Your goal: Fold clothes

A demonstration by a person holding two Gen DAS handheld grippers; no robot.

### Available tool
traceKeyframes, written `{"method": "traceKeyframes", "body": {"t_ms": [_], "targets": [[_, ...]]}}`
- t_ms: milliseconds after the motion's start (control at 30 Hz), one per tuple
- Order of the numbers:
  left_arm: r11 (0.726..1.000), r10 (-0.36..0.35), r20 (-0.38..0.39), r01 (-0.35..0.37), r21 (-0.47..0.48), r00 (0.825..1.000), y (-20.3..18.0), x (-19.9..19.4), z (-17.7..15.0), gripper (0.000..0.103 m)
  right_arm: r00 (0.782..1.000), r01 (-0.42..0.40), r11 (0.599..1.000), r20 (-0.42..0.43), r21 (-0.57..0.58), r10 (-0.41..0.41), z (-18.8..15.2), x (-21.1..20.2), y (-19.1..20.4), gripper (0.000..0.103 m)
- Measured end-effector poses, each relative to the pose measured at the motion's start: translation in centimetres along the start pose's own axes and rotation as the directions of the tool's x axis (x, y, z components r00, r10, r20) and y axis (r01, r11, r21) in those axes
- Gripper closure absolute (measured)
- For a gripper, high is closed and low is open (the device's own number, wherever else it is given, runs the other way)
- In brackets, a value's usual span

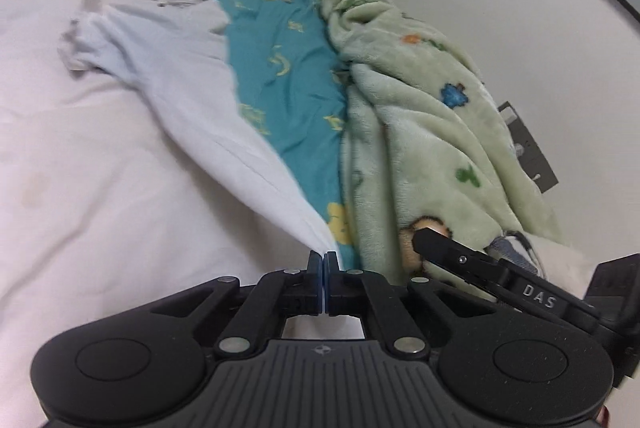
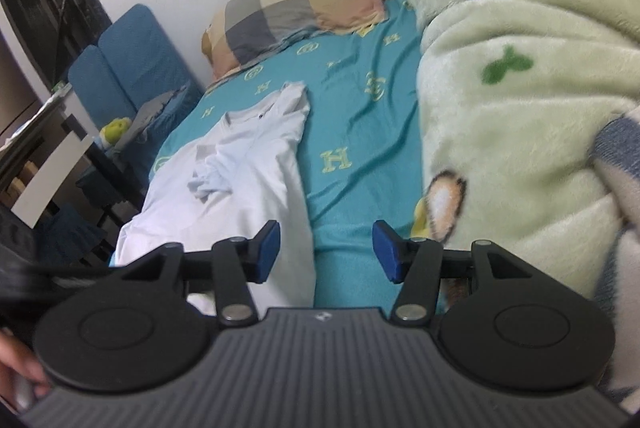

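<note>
Our left gripper (image 1: 323, 260) pinches the white shirt's (image 1: 168, 68) hem, right gripper (image 2: 326, 248) jaws apart and empty near the bed's (image 2: 352, 100) foot edge; we judge one side folded over, most folding left.

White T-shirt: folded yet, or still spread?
Partly folded: the white T-shirt has one sleeve turned in, and the left gripper pinches its hem.

A bare strip of teal sheet (image 2: 352, 132) lies passable between the white shirt (image 2: 240, 164) and heaped green blanket (image 2: 520, 88)
</note>
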State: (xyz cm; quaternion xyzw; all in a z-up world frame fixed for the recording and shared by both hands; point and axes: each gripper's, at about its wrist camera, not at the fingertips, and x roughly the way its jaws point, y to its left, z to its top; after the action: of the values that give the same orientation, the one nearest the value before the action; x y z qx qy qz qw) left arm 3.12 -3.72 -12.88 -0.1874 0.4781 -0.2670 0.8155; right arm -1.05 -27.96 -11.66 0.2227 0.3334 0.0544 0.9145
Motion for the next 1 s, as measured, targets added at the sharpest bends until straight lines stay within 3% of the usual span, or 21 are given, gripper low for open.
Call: {"method": "traceKeyframes", "body": {"t_ms": [67,167,200,300,367,467,633,700,733,800,867,933,1000], "targets": [[0.996,0.081,-0.046,-0.083,-0.029,0.996,2.3,-1.5,0.9,0.102,0.998,-0.041,0.999,-0.051,0.007,0.041,-0.2,0.9,0.2,0.048],[0.972,0.219,-0.077,-0.224,-0.065,0.973,6.5,-2.3,1.2,0.102,0.986,-0.103,0.995,-0.133,0.006,0.103,-0.5,2.4,0.9,0.048],[0.962,0.238,-0.095,-0.248,-0.117,0.967,8.2,-2.1,1.0,0.102,0.981,-0.118,0.993,-0.159,-0.009,0.115,-0.7,2.8,1.4,0.048],[0.928,0.221,-0.173,-0.261,-0.265,0.960,12.0,-0.5,0.5,0.102,0.969,-0.153,0.984,-0.212,-0.096,0.130,-1.3,3.4,3.3,0.048],[0.915,0.221,-0.195,-0.272,-0.298,0.956,12.7,0.2,0.6,0.102,0.957,-0.196,0.968,-0.246,-0.158,0.153,-1.9,3.7,4.6,0.046],[0.923,0.209,-0.169,-0.252,-0.292,0.963,12.5,0.1,1.3,0.102,0.936,-0.262,0.933,-0.300,-0.247,0.183,-2.8,4.0,6.6,0.030],[0.923,0.199,-0.154,-0.238,-0.303,0.968,12.6,0.4,1.5,0.102,0.896,-0.324,0.886,-0.408,-0.331,0.176,-4.1,5.5,9.3,0.029],[0.927,0.190,-0.143,-0.226,-0.299,0.971,12.2,0.5,1.5,0.102,0.894,-0.305,0.874,-0.430,-0.379,0.125,-4.9,6.1,10.0,0.031],[0.930,0.185,-0.133,-0.217,-0.298,0.974,12.0,0.4,1.6,0.102,0.901,-0.278,0.867,-0.424,-0.413,0.088,-5.2,6.2,10.4,0.034],[0.934,0.170,-0.114,-0.197,-0.299,0.979,11.6,0.2,1.6,0.102,0.919,-0.244,0.846,-0.393,-0.475,0.044,-5.8,5.4,11.1,0.074],[0.936,0.150,-0.097,-0.173,-0.306,0.984,11.6,-0.4,1.5,0.102,0.939,-0.206,0.808,-0.343,-0.553,0.005,-6.0,4.0,11.9,0.093],[0.937,0.131,-0.079,-0.150,-0.315,0.988,11.5,-0.9,1.3,0.102,0.961,-0.174,0.718,-0.276,-0.674,-0.026,-6.8,1.8,13.6,0.095],[0.939,0.111,-0.062,-0.125,-0.321,0.992,11.5,-1.4,1.2,0.101,0.974,-0.158,0.579,-0.223,-0.800,-0.043,-8.4,-0.5,15.7,0.096]]}}
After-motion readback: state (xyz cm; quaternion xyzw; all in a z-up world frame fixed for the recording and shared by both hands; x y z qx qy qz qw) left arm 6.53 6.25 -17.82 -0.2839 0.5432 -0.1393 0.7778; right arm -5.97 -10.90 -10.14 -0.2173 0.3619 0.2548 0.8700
